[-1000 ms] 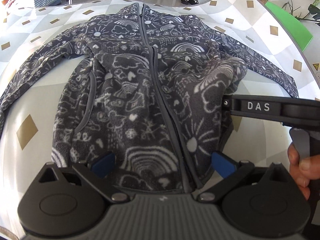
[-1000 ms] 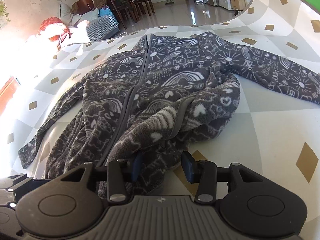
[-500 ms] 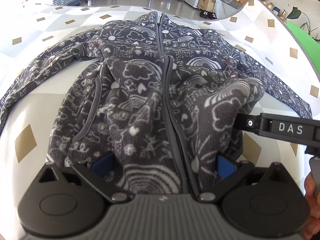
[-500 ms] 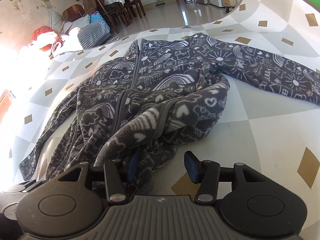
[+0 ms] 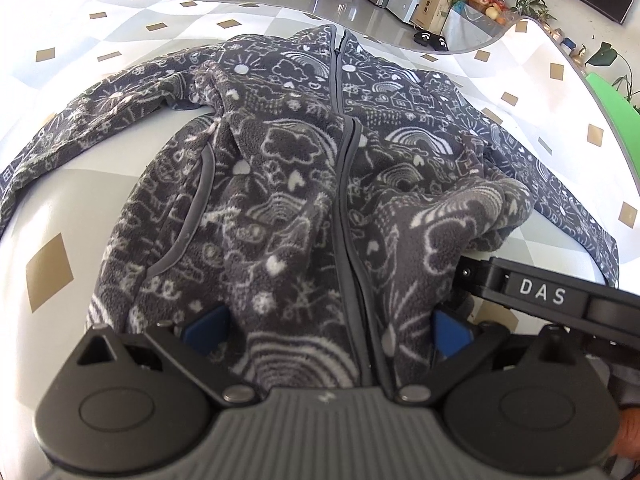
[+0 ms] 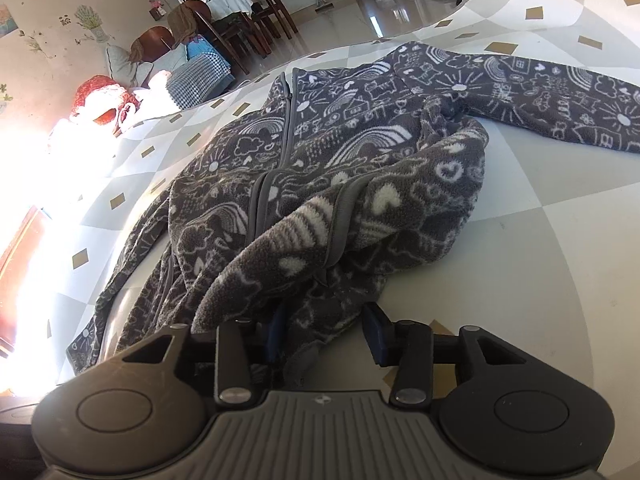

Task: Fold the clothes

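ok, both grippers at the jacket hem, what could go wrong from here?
1. The right gripper has just been closing with jacket hem between its pads; fleece bunches on one side, so the hold may be partial and slip.
2. The left gripper stands wide around bunched hem; it may catch several layers.
3. Both sleeves lie spread, so lifting may drag them.

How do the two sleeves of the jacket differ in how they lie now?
The left sleeve lies stretched out flat, its end reaching toward the near edge of the table. The right sleeve lies straight too, but its shoulder end is partly covered by a bunched fold of the jacket. Both share the doodle print.
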The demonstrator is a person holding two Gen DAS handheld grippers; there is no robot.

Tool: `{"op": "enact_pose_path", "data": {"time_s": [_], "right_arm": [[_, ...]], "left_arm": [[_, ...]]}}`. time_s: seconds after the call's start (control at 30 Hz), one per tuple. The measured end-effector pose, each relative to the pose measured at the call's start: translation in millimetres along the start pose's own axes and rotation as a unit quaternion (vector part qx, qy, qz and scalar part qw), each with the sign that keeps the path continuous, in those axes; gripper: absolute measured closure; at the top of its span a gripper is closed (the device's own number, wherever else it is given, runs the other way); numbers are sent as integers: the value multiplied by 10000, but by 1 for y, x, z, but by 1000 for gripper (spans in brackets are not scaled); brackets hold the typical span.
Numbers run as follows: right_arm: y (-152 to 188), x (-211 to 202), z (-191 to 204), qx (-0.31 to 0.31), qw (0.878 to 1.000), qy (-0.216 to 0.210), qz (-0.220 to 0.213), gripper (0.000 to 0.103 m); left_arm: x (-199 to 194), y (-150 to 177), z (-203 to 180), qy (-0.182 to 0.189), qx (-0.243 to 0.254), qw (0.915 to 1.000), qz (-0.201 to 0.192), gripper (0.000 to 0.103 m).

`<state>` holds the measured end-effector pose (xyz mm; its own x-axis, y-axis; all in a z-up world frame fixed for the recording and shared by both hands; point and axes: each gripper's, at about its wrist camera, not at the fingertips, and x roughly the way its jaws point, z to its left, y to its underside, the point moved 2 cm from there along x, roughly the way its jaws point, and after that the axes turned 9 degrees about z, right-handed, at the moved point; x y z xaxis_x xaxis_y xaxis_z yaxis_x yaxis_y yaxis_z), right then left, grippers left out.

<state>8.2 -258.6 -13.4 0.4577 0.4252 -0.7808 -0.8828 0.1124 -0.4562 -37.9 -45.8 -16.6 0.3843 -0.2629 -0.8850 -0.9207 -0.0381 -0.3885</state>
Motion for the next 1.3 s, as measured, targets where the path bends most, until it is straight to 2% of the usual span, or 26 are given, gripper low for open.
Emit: {"op": "enact_pose_path", "data": {"time_s": [0.07,0.13,0.23,0.43,0.63,0.8,0.9,1.0,1.1,1.2,1.3], "right_arm": [[1,-1,0,22,10000,-78,-12,75],[1,-2,1,25,9999,-134,-57,86],[0,-13,8,-101,9995,-112,-288,91],[-2,-42,20,-320,9964,-170,-769,93],[3,-75,37,-665,9914,-187,-1113,93],[10,-103,48,-843,9869,-499,-1282,92],[14,-111,46,-783,9844,-825,-1343,91],[14,-117,41,-633,9829,-920,-1466,91],[14,-119,35,-527,9849,-650,-1515,91],[14,-117,30,-592,9879,-35,-1433,87],[17,-114,24,-670,9902,338,-1175,72]], "left_arm": [[0,0,-1,-16,7,10000,0,0],[-1,0,0,11,-25,10000,-8,0],[-4,-1,4,136,-177,9997,-52,0],[-18,-3,11,338,-394,9982,-294,0],[-33,-2,16,201,-432,9975,-530,0],[-39,1,28,10,-635,9964,-553,0],[-39,3,34,-90,-717,9961,-498,0],[-40,6,36,-166,-741,9959,-489,0],[-45,9,35,-154,-669,9960,-570,0],[-49,10,30,-180,-502,9966,-633,0],[-49,10,30,-254,-447,9968,-609,0]]}}
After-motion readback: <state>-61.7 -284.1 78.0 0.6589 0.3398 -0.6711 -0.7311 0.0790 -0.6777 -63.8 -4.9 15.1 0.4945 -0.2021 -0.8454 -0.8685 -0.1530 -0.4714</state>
